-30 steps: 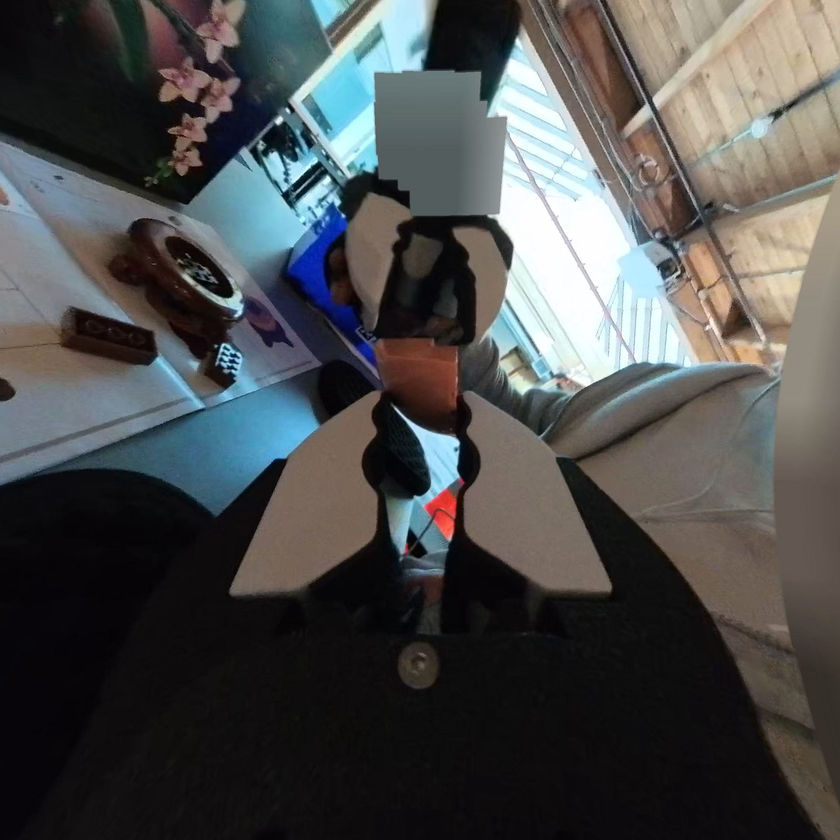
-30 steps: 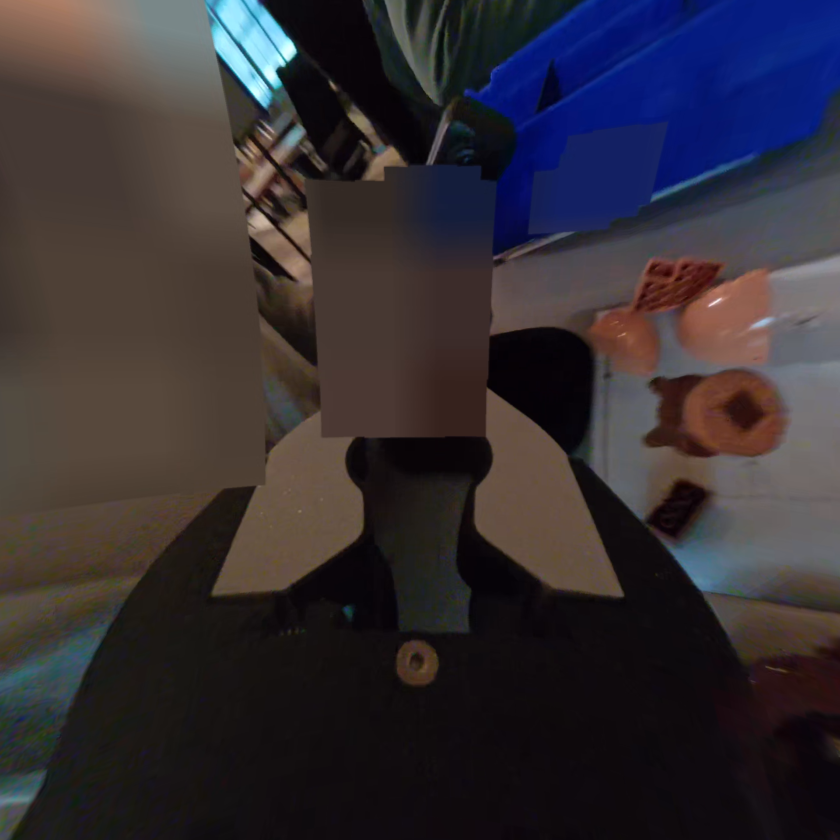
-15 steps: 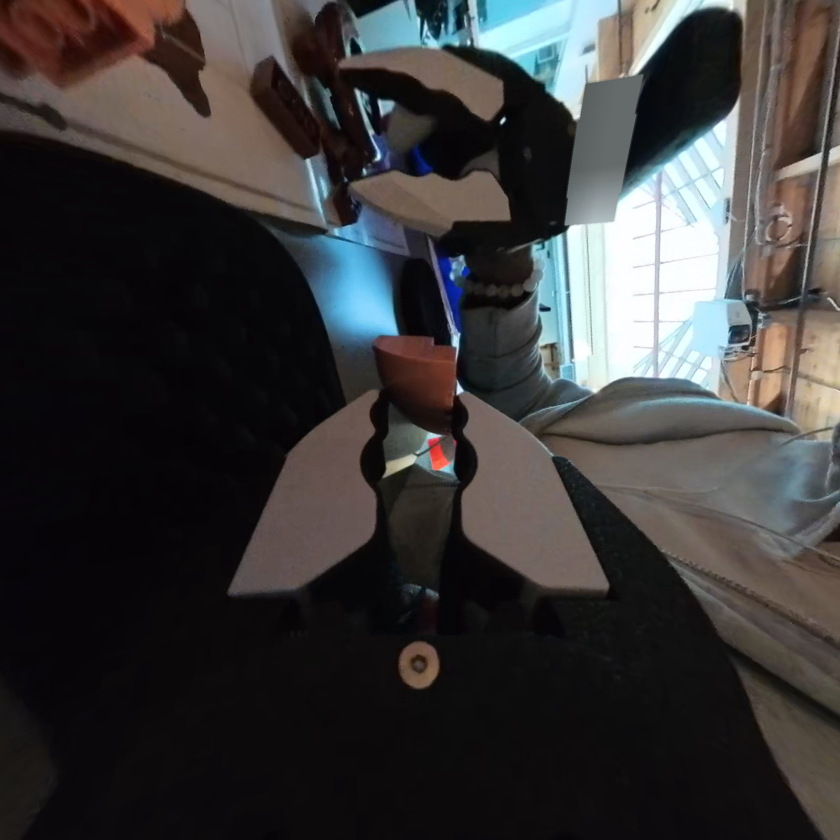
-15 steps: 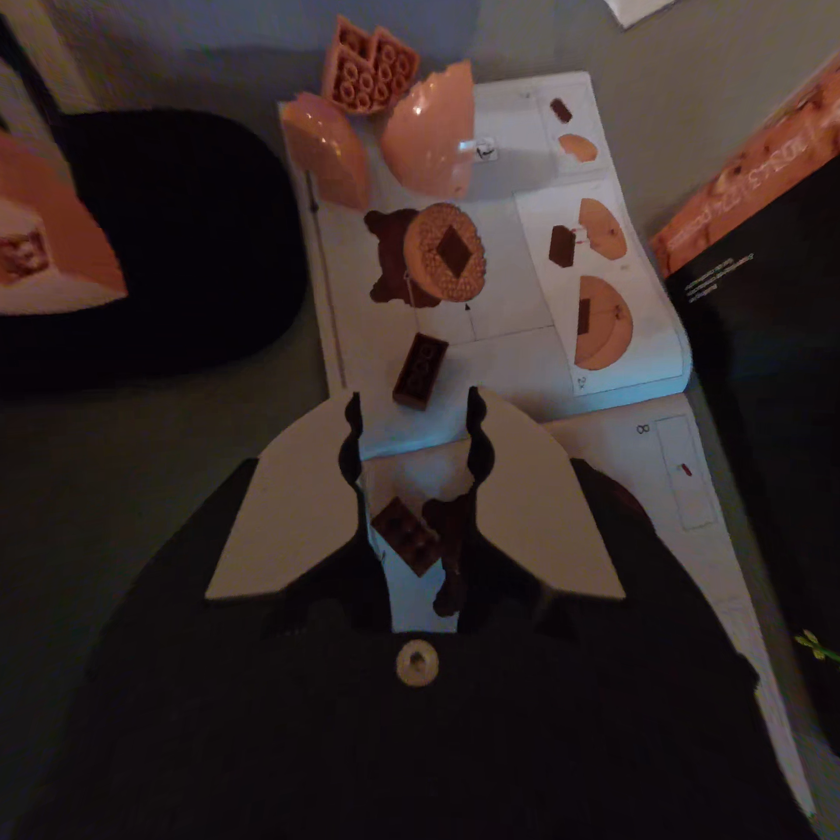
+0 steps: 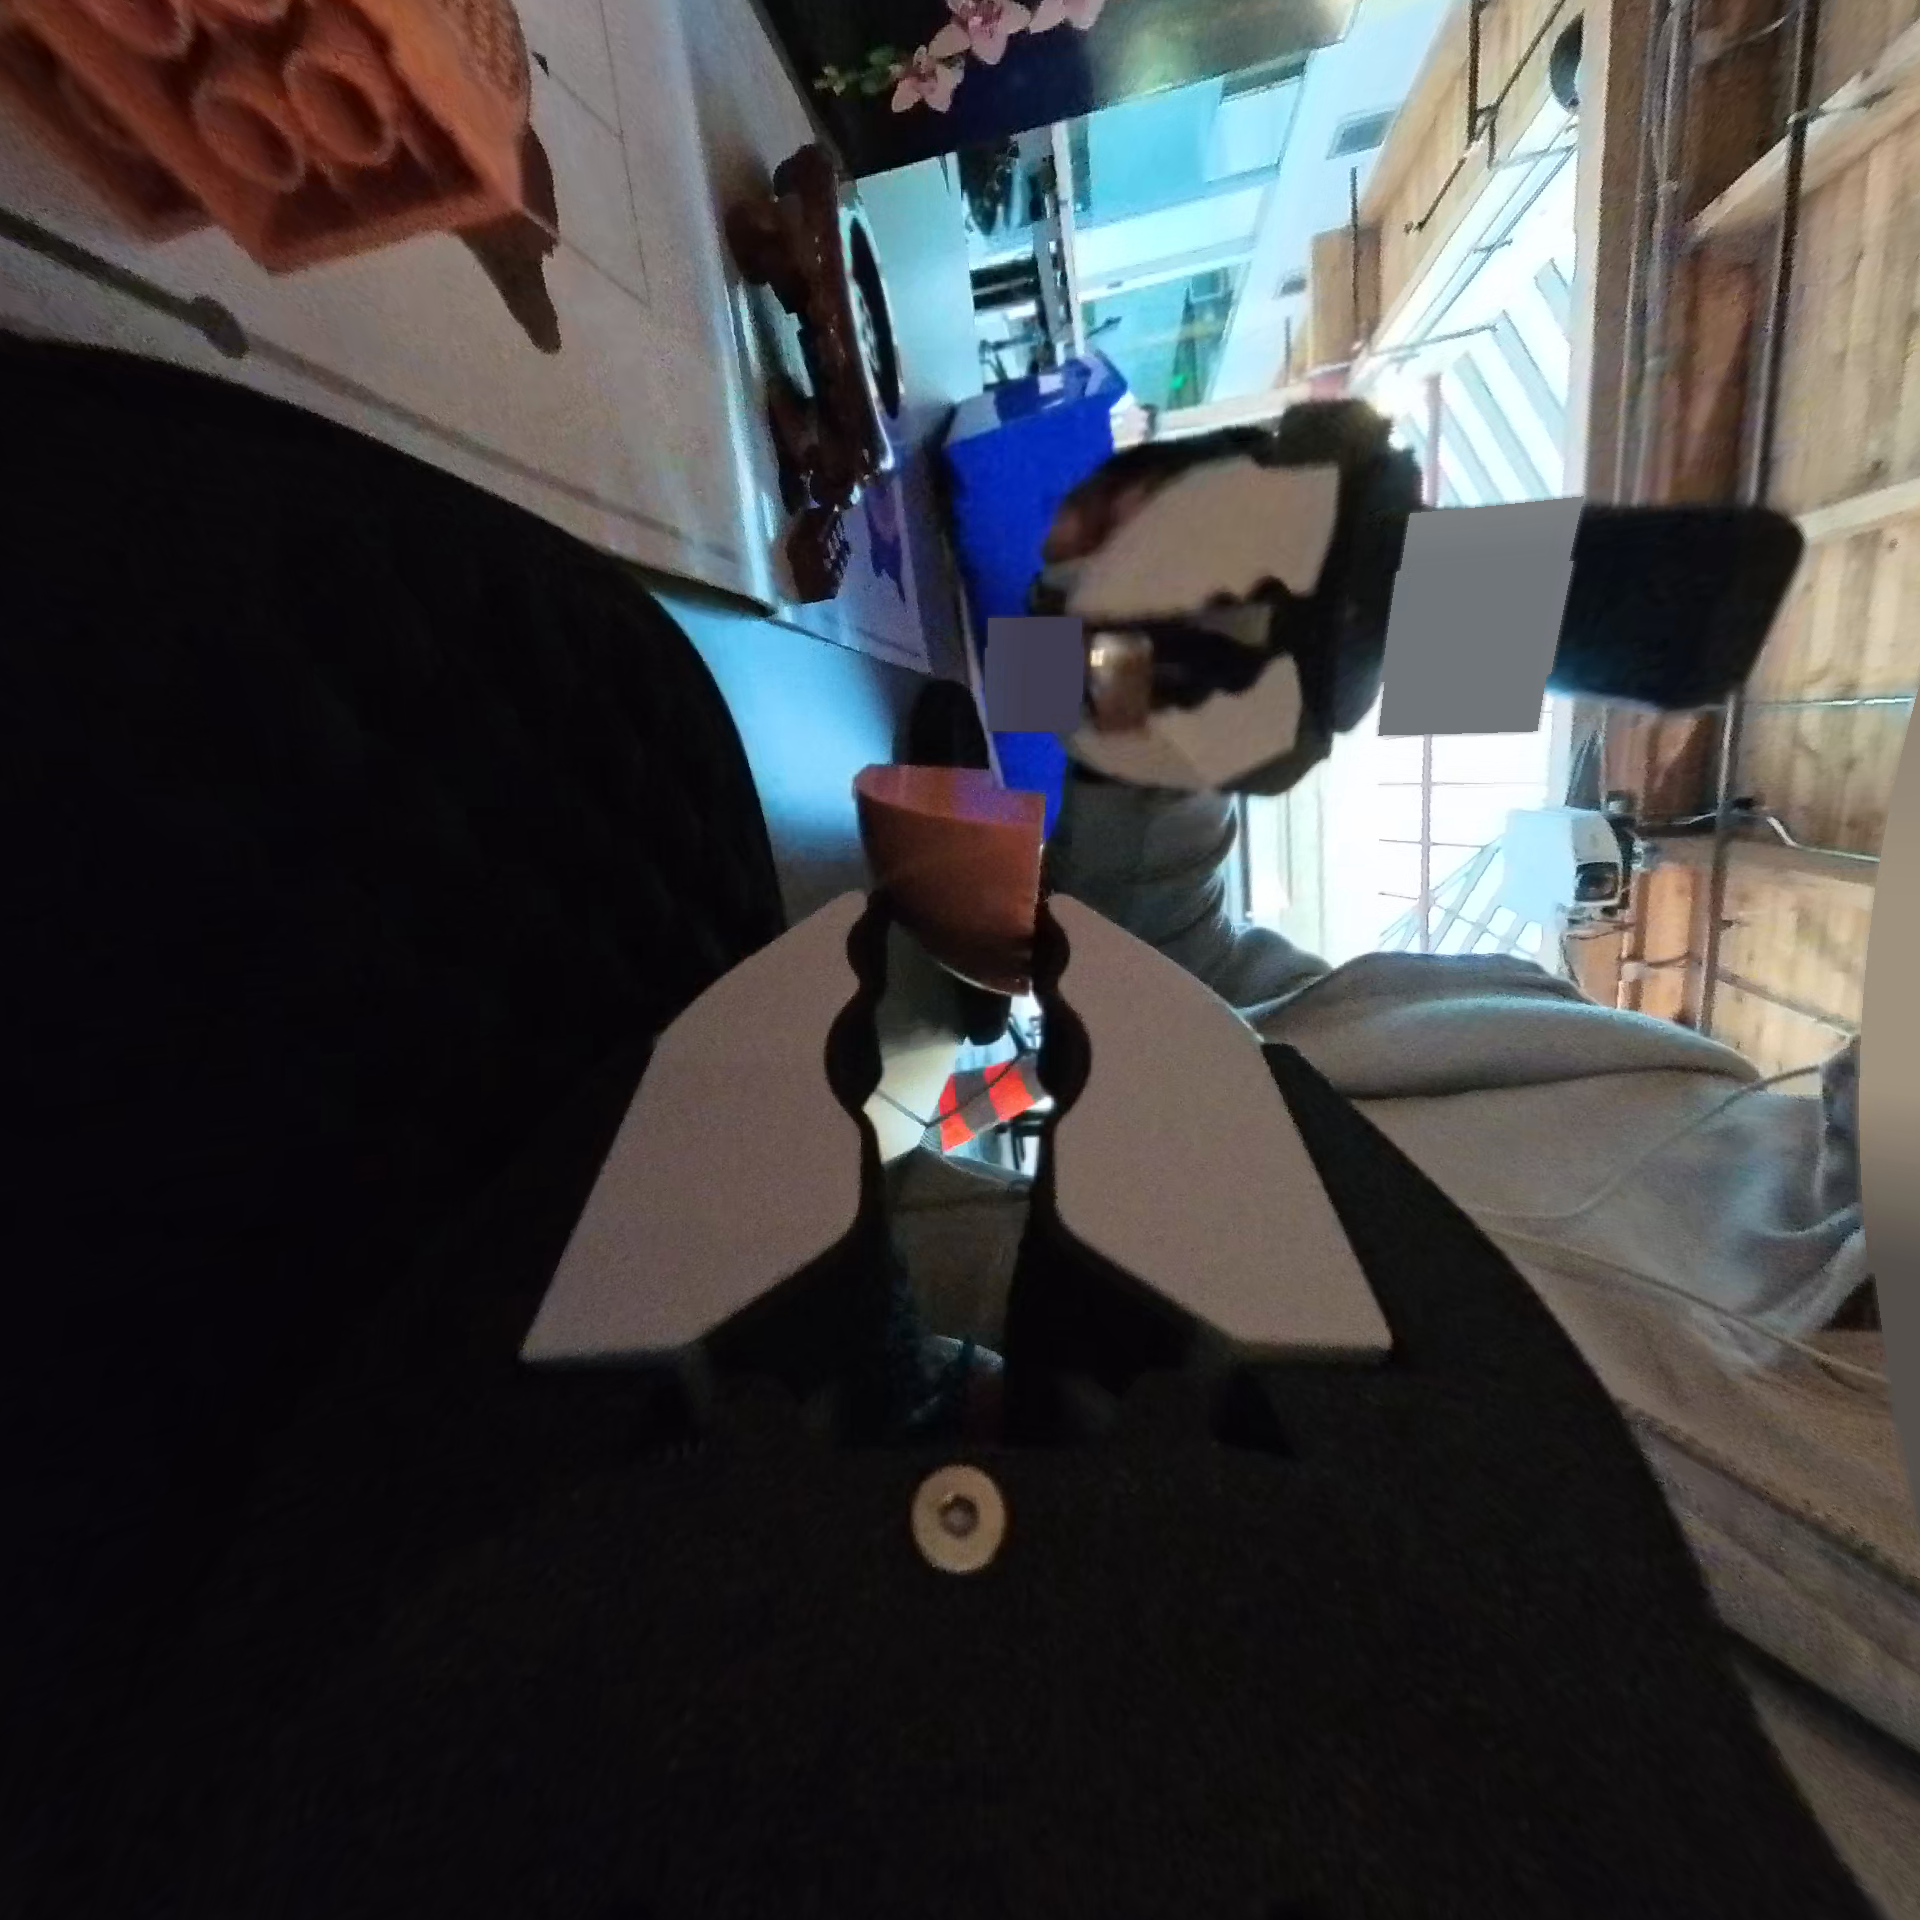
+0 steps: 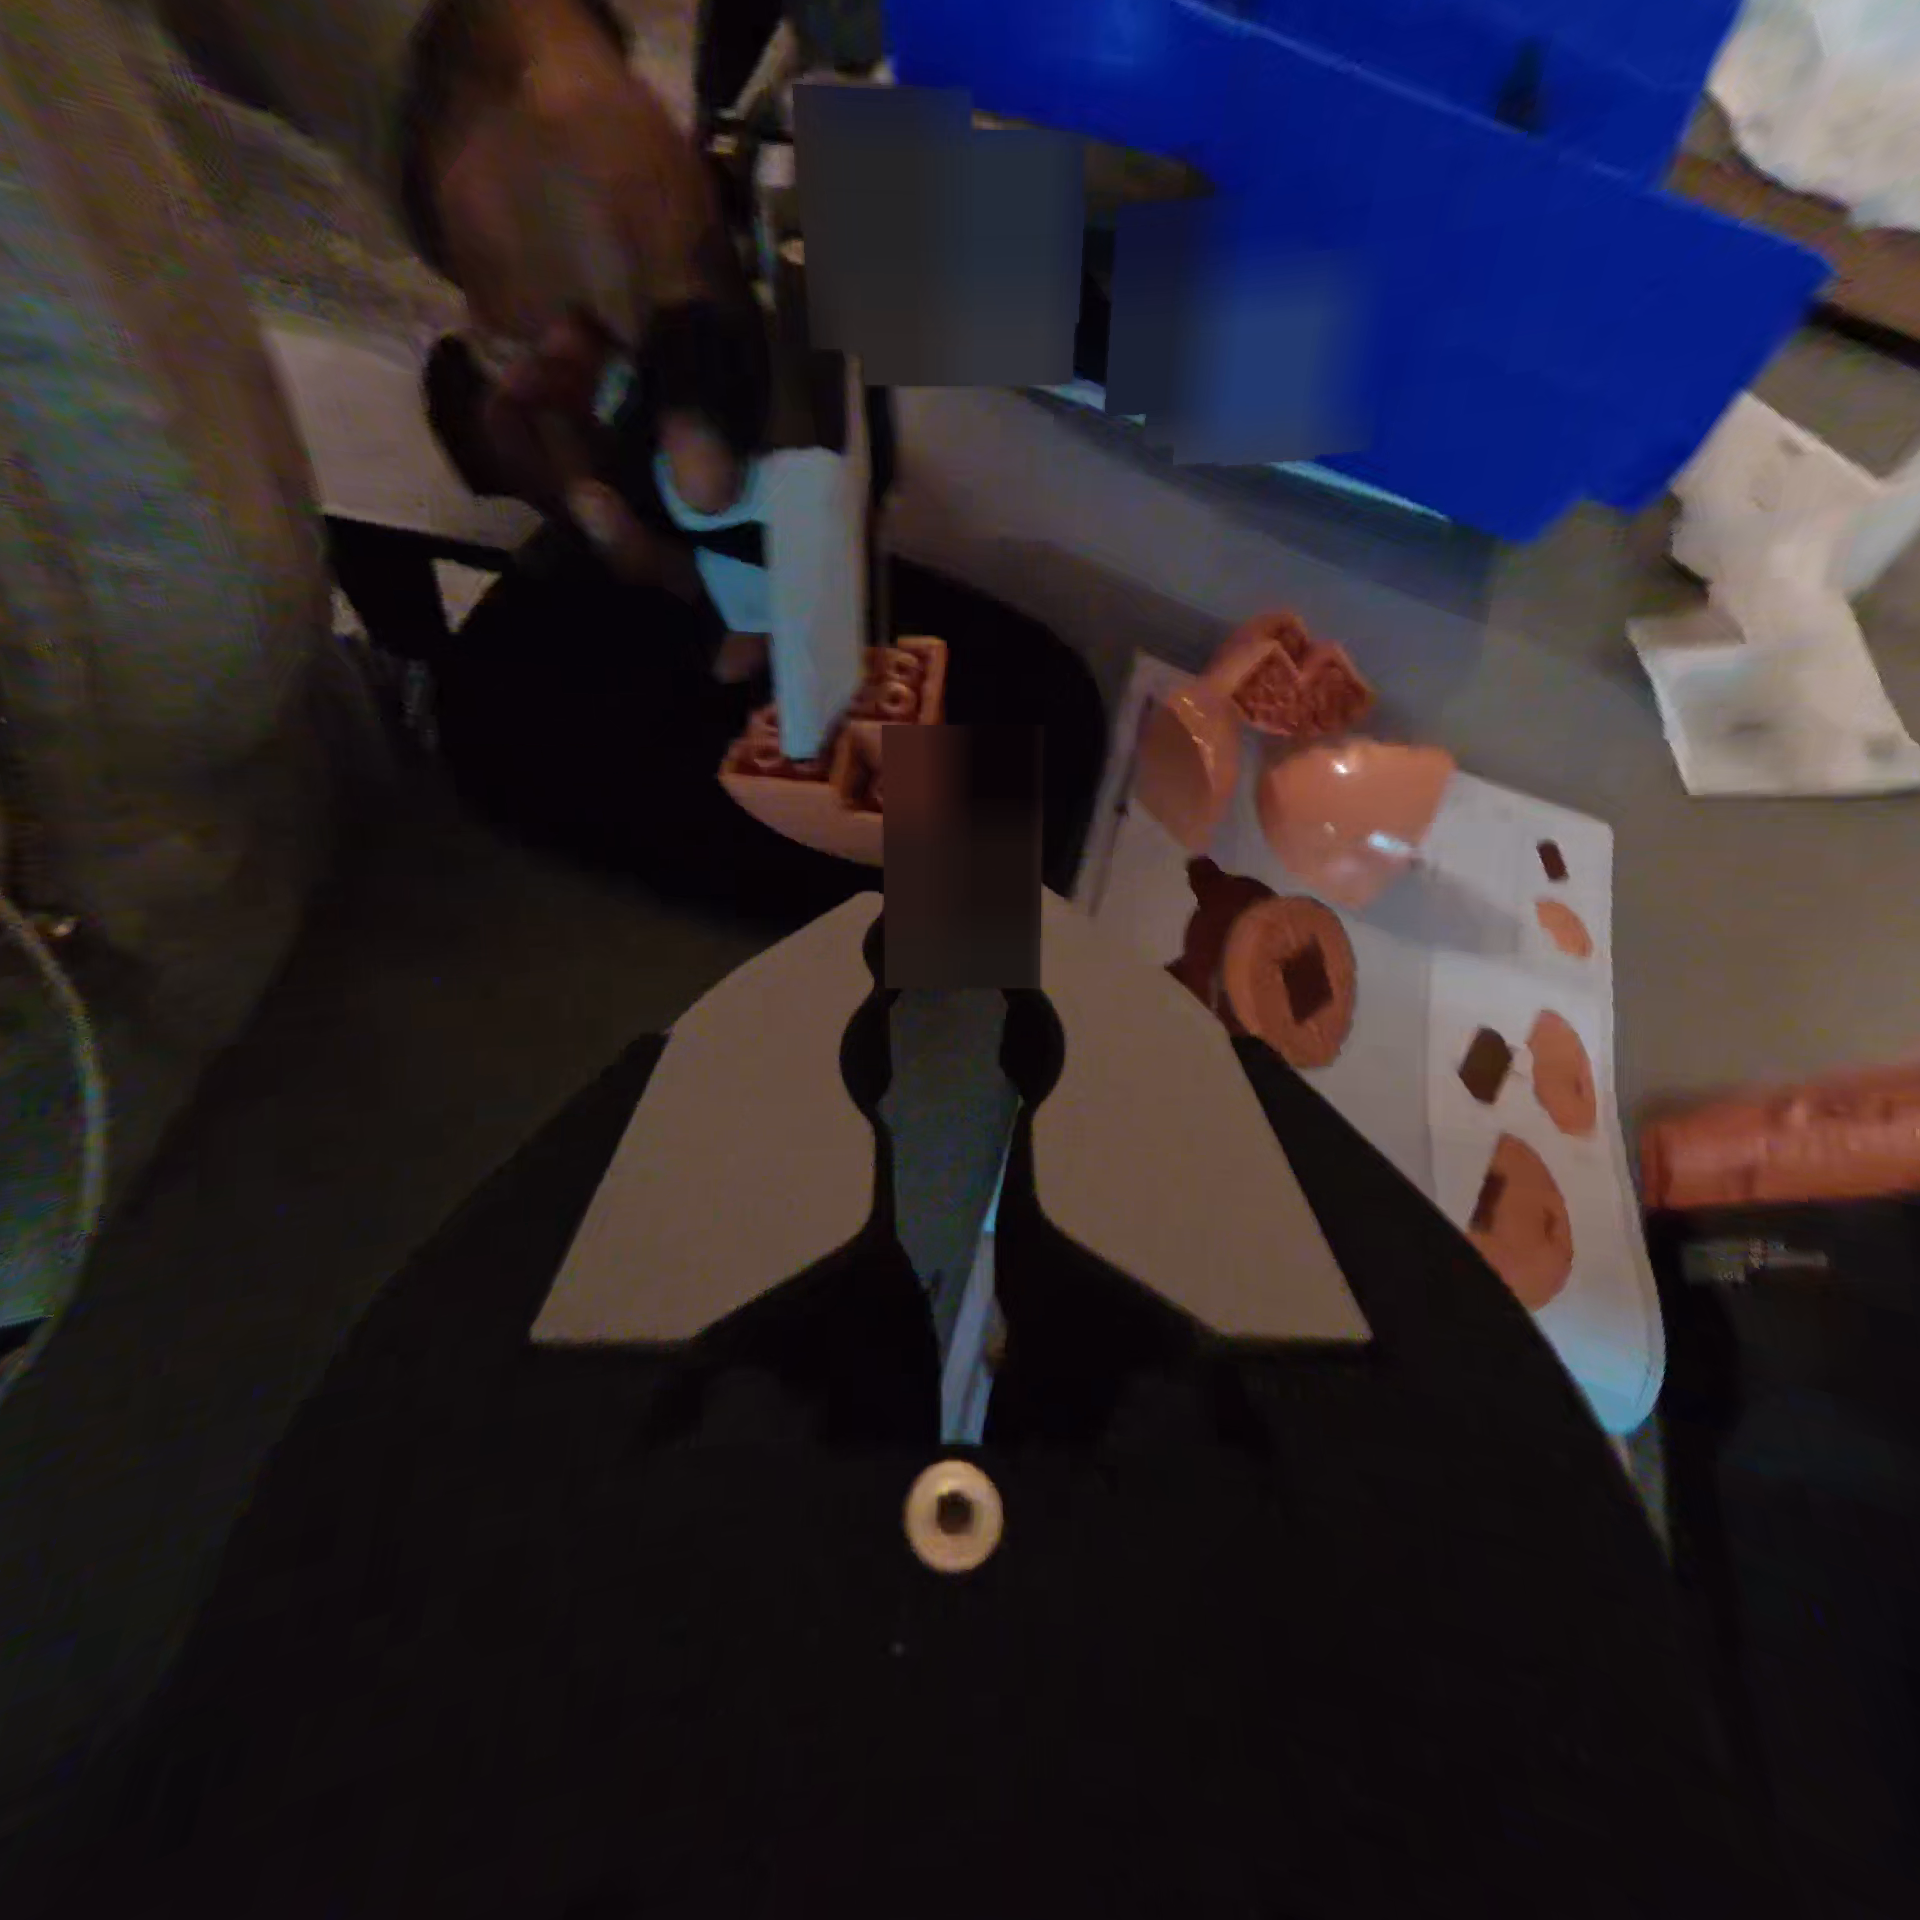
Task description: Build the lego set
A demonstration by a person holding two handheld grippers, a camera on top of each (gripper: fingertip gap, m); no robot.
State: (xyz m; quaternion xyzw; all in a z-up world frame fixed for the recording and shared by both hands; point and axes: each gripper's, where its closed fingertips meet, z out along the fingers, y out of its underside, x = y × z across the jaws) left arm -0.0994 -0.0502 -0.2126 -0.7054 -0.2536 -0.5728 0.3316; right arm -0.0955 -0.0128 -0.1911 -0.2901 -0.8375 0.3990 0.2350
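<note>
From my left gripper [image 5: 956, 935] view, both fingers pinched a brown-orange curved block [image 5: 951, 883], held up off the table.

From my right gripper [image 6: 956, 966] view, a patch hid its tips, so I cannot tell its state. More blocks [image 6: 1340, 821] lay on the booklet [image 6: 1507, 1143].

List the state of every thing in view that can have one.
Left tool: shut on salmon curved piece, pads pressing.
Right tool: narrowed on small brown piece, fingertips partly hidden.
Booklet: open, lying on the table.
Round brown disc: resting on the booklet, untouched.
</note>
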